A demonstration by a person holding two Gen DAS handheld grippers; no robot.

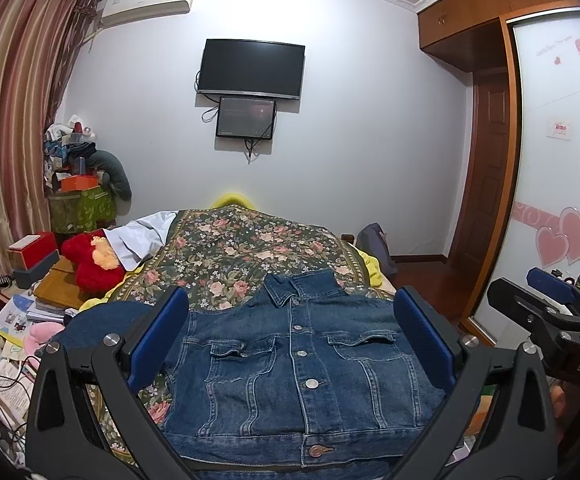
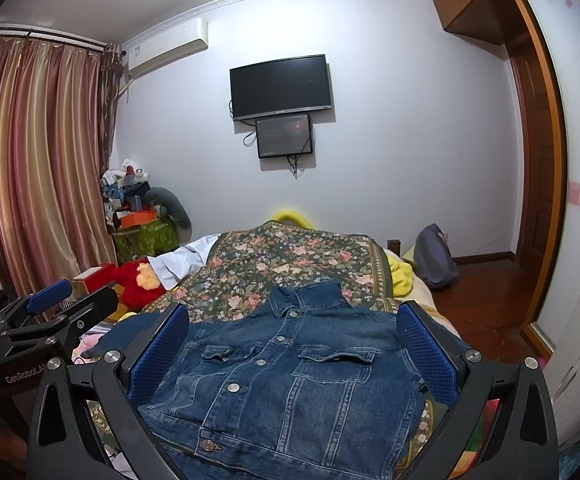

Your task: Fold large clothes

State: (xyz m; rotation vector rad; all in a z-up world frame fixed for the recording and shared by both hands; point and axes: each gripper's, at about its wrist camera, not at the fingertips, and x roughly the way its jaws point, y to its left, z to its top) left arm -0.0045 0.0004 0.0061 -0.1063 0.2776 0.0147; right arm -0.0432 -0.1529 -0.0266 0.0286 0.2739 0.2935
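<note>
A blue denim jacket [image 1: 302, 364] lies front up and buttoned on the floral bedspread [image 1: 233, 248], collar pointing away; it also shows in the right wrist view [image 2: 290, 384]. One sleeve [image 1: 101, 320] lies out to the left. My left gripper [image 1: 290, 340] is open above the jacket, its blue pads [image 1: 157, 340] wide apart and holding nothing. My right gripper [image 2: 294, 352] is open too, above the jacket and empty. Each gripper shows at the edge of the other's view: the right one [image 1: 550, 304], the left one [image 2: 61, 300].
A red plush toy [image 1: 89, 260], a white cloth [image 1: 145, 236], boxes and books crowd the left side. A yellow garment [image 2: 402, 276] lies at the bed's right edge. A backpack [image 2: 434, 256] sits on the wooden floor. A wardrobe [image 1: 562, 160] stands right.
</note>
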